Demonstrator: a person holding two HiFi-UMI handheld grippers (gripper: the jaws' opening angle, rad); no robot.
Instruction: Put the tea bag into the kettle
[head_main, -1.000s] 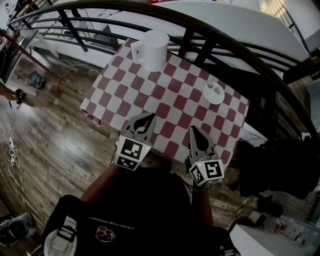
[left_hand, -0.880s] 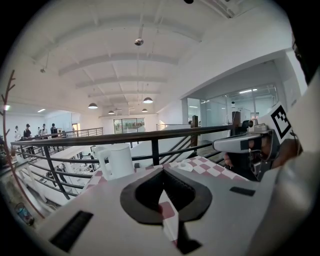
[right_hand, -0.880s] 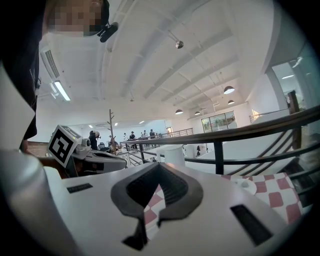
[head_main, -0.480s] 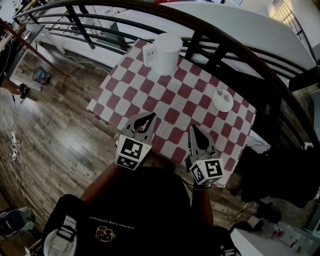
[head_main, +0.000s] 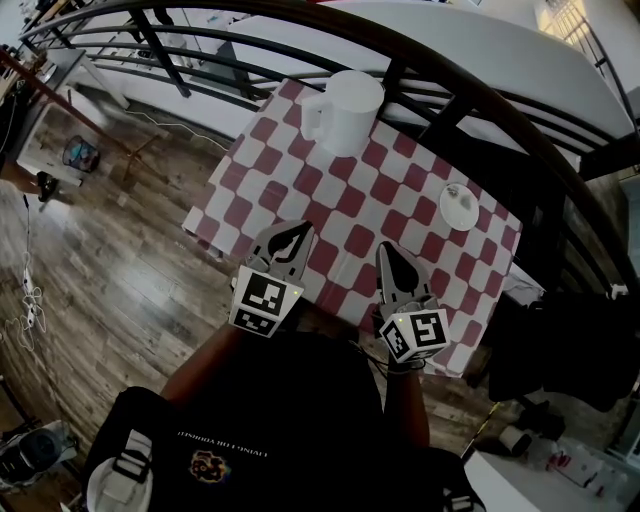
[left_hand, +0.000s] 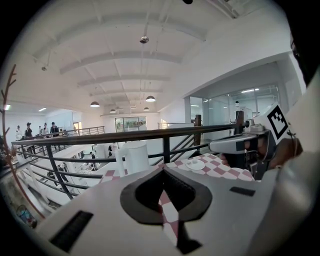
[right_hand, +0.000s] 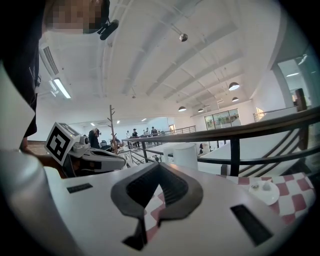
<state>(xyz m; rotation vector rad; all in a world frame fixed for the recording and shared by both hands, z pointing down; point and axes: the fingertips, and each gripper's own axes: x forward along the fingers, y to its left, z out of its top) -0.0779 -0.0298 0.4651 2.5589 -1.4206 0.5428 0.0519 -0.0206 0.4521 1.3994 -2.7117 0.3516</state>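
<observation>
Railing (head_main: 480, 95) behind checkered table (head_main: 330, 200), kettle (head_main: 352, 108) at far edge, saucer (head_main: 460, 206) apart

Left tool (head_main: 291, 236), right tool (head_main: 391, 256): both closed, empty.

The head view is dim and underexposed: the dark clothing (head_main: 280, 420) at the bottom goes nearly black, while the white kettle (head_main: 352, 110) and the upper right corner wash out. Fisheye distortion bends the railing (head_main: 480, 98) into an arc. Both gripper views are bright under ceiling lamps (left_hand: 94, 104), vignetted black at the corners and soft nearest the lens.
</observation>
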